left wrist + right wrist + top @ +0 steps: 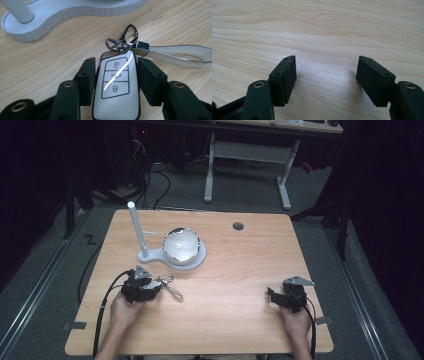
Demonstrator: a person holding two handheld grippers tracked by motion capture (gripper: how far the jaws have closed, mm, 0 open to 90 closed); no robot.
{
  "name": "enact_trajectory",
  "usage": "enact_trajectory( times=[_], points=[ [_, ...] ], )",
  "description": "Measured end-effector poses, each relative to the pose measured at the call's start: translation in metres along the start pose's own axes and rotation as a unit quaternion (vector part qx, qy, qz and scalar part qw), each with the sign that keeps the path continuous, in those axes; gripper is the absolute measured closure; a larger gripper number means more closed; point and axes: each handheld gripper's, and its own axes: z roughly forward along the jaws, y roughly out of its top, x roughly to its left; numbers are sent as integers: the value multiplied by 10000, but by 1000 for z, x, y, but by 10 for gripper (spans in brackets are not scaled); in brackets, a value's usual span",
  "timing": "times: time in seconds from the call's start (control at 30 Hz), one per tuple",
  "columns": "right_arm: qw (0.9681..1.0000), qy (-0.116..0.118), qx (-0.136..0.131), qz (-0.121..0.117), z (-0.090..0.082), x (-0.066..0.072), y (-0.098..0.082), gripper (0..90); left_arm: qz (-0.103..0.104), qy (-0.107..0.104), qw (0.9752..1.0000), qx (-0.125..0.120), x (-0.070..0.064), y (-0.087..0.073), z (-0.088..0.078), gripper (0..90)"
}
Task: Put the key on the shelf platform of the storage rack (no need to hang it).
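Gripping one key fob (115,85) (three buttons), the left gripper (115,75) has jaws clamped; right gripper (325,75) jaws apart.

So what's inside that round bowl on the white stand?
The high view shows the bowl on the white stand, looking pale and shiny inside, with no separate object clearly visible. Glare hides its bottom, so something small could sit there unseen.
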Motion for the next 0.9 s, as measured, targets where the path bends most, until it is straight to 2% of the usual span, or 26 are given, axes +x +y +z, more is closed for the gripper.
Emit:
enact_trajectory(
  times=[0.1,0.17,0.37,0.53,0.7,0.73,0.8,0.9],
  points=[
    [10000,2,0,1,0,0,0,331,7,-14,9999,-124,-1,4,-7,508],
    [10000,4,-3,2,0,0,0,331,-49,-107,9997,-194,-1,5,-11,508],
    [10000,5,-3,2,0,0,0,331,-205,-277,9991,-254,2,4,-18,509],
    [10000,4,-2,2,0,0,0,331,-269,-365,9977,-496,1,6,-31,510],
    [10000,4,-2,2,0,0,0,331,-252,-400,9974,-542,0,10,-41,510],
    [10000,2,0,-1,0,0,0,331,-299,-513,9963,-613,0,13,-45,510],
    [10000,4,-1,-13,0,0,0,330,-306,-588,9956,-663,-1,16,-49,510],
    [10000,6,6,-13,0,0,0,330,-242,-560,9958,-682,-5,20,-55,509]
  ],
)
